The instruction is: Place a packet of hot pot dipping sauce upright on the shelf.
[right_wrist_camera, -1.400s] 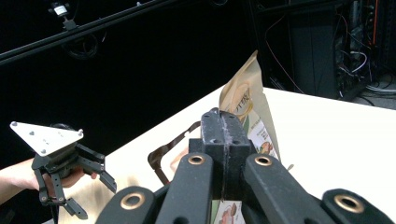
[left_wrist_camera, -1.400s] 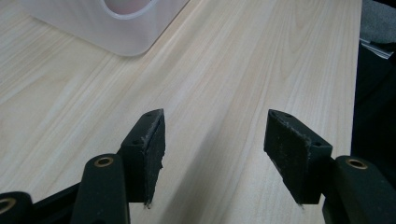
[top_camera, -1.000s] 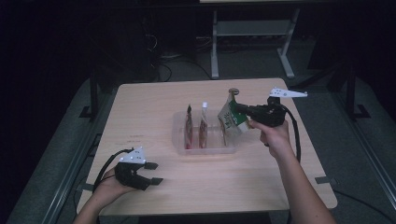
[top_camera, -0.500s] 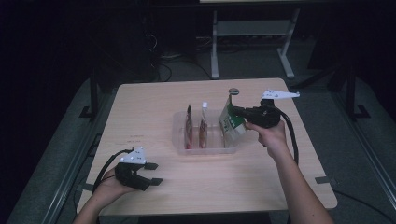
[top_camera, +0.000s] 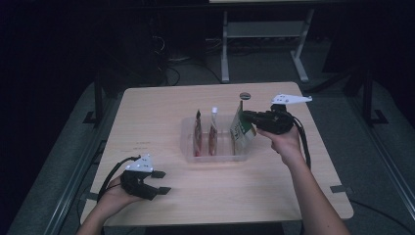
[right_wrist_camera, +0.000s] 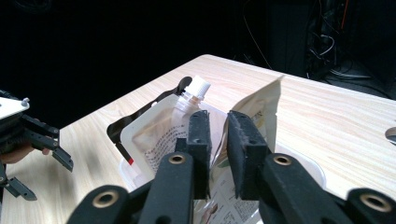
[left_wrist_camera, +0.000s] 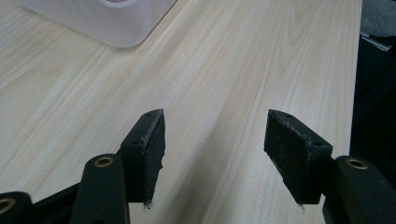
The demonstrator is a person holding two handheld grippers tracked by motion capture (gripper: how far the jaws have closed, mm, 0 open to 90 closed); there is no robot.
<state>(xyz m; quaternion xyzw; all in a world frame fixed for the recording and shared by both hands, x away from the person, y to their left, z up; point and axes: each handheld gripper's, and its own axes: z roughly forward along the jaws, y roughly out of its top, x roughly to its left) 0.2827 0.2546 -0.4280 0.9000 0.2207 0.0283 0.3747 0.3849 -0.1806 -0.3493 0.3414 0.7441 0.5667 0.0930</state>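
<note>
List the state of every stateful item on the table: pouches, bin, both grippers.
Clear plastic bin: upright on the table, holding three pouches.
Green-and-white pouch: leaning at the bin's right end, its top between the right jaws.
White-capped spout pouch: upright, capped.
Dark-topped red pouch: upright.
Right gripper: jaws just opening, slightly apart around the pouch top.
Left gripper: open, empty, low over the table.

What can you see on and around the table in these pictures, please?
Light wooden table: one, pale, centre.
Clear plastic bin: one, transparent, mid-table.
Dark red-marked pouch: one, upright, bin's left.
White-capped spout pouch: one, upright, bin's middle.
Green-and-white pouch: one, bin's right end.
Small round disc: one, dark, behind bin.
Left gripper: black, open, near-left corner.
Right gripper: black, jaws just been opening, green-and-white pouch between them.
</note>
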